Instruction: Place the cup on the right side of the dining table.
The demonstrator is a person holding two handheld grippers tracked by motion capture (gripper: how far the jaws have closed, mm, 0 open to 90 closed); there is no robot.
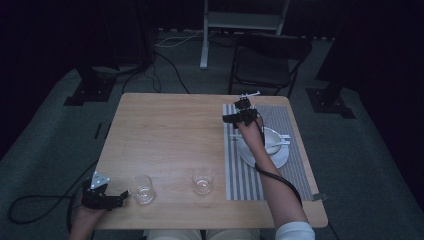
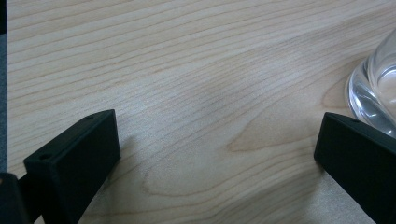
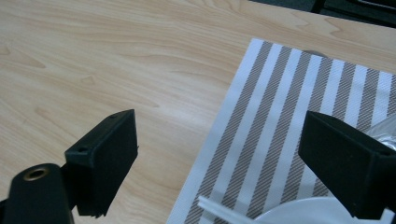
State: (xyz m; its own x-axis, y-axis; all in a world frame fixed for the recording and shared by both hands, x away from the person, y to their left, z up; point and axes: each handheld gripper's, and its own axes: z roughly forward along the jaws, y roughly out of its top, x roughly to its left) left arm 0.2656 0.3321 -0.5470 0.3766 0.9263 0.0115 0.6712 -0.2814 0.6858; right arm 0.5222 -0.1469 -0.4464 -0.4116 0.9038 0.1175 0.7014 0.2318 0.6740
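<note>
I judge the place setting half done: my right tool [image 1: 234,118] hangs released over the striped mat [image 1: 250,185] by the plate [image 1: 280,161]; my left tool [image 1: 123,197], released, flanks the nearer glass [image 1: 141,188], untouched, well left of the mat.

High view above the table [image 1: 165,130], facing forward-down; both gripper views close over that same wood

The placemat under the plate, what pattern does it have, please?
Grey and white stripes on the placemat, clearest in the right gripper view.
</note>
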